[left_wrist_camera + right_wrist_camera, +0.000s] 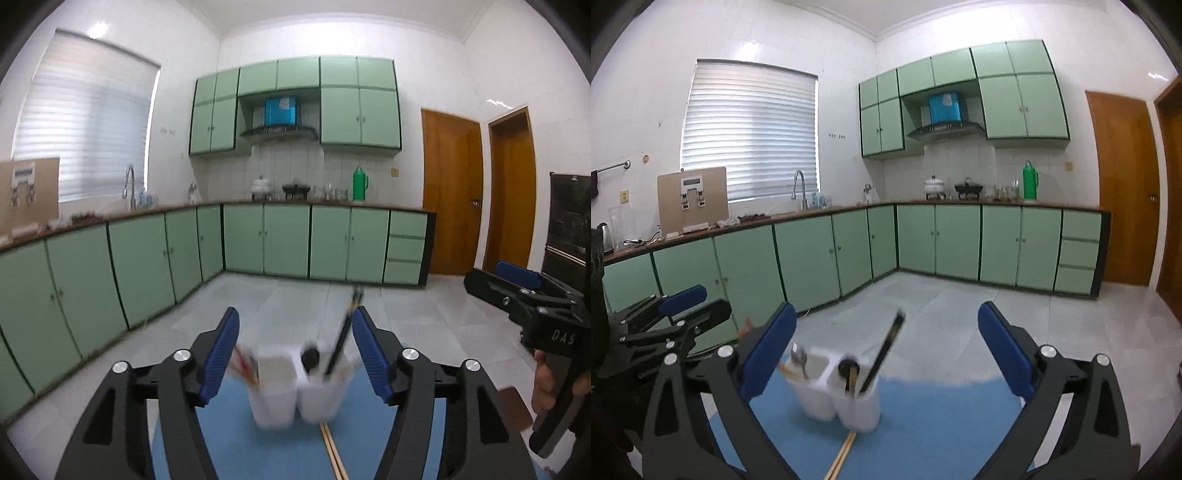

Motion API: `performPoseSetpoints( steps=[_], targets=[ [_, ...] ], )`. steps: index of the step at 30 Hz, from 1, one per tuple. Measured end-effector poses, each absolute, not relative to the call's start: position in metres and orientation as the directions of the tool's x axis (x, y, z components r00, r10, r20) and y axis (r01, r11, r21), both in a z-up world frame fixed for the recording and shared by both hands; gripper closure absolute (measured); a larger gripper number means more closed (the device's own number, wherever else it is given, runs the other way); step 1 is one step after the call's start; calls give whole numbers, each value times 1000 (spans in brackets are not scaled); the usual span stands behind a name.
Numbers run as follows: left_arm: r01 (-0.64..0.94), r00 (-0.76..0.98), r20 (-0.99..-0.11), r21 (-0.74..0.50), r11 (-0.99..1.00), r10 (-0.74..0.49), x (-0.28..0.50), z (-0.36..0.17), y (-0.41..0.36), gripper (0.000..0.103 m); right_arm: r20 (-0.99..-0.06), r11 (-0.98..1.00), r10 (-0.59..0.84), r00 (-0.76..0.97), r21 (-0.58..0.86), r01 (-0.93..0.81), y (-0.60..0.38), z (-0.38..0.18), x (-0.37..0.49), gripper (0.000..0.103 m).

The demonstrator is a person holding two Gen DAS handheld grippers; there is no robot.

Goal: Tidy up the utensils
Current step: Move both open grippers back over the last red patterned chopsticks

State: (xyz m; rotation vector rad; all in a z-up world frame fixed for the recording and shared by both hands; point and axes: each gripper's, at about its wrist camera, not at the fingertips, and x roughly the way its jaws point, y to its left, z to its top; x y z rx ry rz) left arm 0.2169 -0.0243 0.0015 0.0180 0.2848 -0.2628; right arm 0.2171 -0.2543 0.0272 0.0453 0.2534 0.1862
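A white utensil holder (295,391) with separate compartments stands on a blue mat (229,443); it also shows in the right wrist view (842,398). A black chopstick (341,343) leans out of its right compartment beside a round black-ended utensil (310,356). The left compartment holds several light utensils (798,363). A pair of wooden chopsticks (842,456) lies on the mat in front of the holder. My left gripper (293,347) is open, its fingers either side of the holder. My right gripper (886,347) is open and empty, behind the holder.
The mat (942,417) covers a table that ends at a grey tiled floor (960,302). Green cabinets (812,251) with a worktop run along the left and back walls. Wooden doors (452,192) stand at the right.
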Motion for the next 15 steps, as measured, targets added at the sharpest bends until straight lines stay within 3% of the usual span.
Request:
performPoseSetpoints(
  steps=[10,15],
  targets=[
    [175,821,-547,-35,984,-166,186,-120,-8,37,-485,984,157,860,153,-93,-259,-83,172,6],
    [167,752,-640,-49,985,-159,173,-161,-4,37,-574,991,112,811,123,-50,-250,-128,161,6]
  ],
)
